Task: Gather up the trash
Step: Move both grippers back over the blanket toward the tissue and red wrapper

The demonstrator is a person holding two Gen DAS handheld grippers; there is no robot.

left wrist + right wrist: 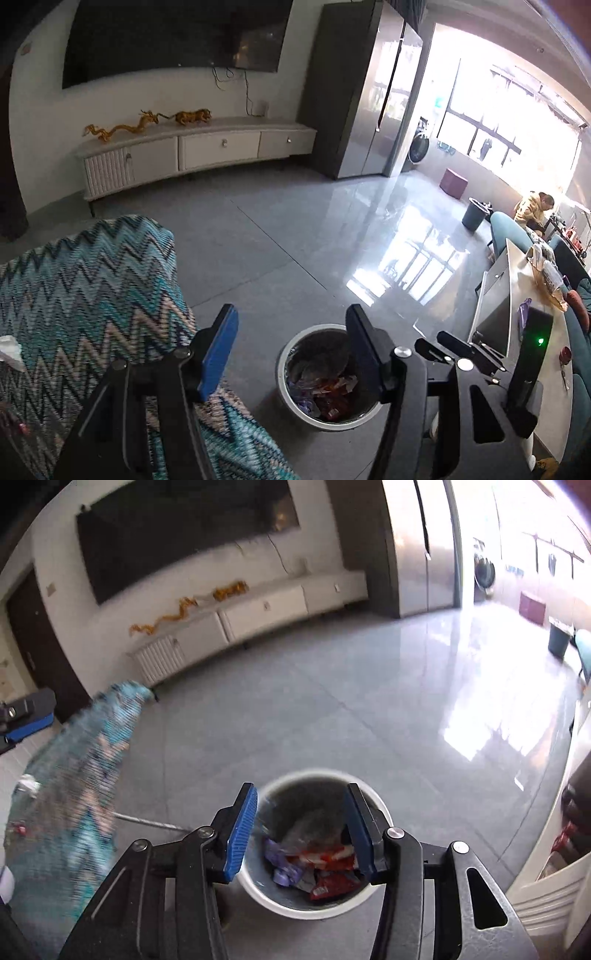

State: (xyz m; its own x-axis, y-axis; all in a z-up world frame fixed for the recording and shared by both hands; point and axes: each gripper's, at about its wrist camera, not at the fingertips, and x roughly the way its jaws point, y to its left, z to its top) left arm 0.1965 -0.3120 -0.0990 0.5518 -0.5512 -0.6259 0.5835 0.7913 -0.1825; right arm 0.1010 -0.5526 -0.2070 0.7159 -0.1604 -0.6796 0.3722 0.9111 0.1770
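Observation:
A white-rimmed trash bin (pixel 284 391) stands on the grey floor, holding red and purple wrappers (pixel 332 395). My left gripper (pixel 291 321) is open and empty, up and to the left of the bin, over the edge of a zigzag-patterned sofa cover (pixel 92 295). My right gripper (pixel 300 797) hangs directly above the bin (pixel 317 775), open, with nothing pinched between its blue pads (pixel 242 830); the wrappers (pixel 325 860) lie below it. A crumpled white tissue (pixel 11 350) and a small red scrap (pixel 22 428) lie on the sofa cover.
A low table (pixel 517 280) with bags and small items runs along the right. Far right, a person (pixel 535 210) sits near a grey bucket (pixel 476 214). A white TV cabinet (pixel 199 147) and a tall fridge (pixel 369 92) line the far wall across open floor.

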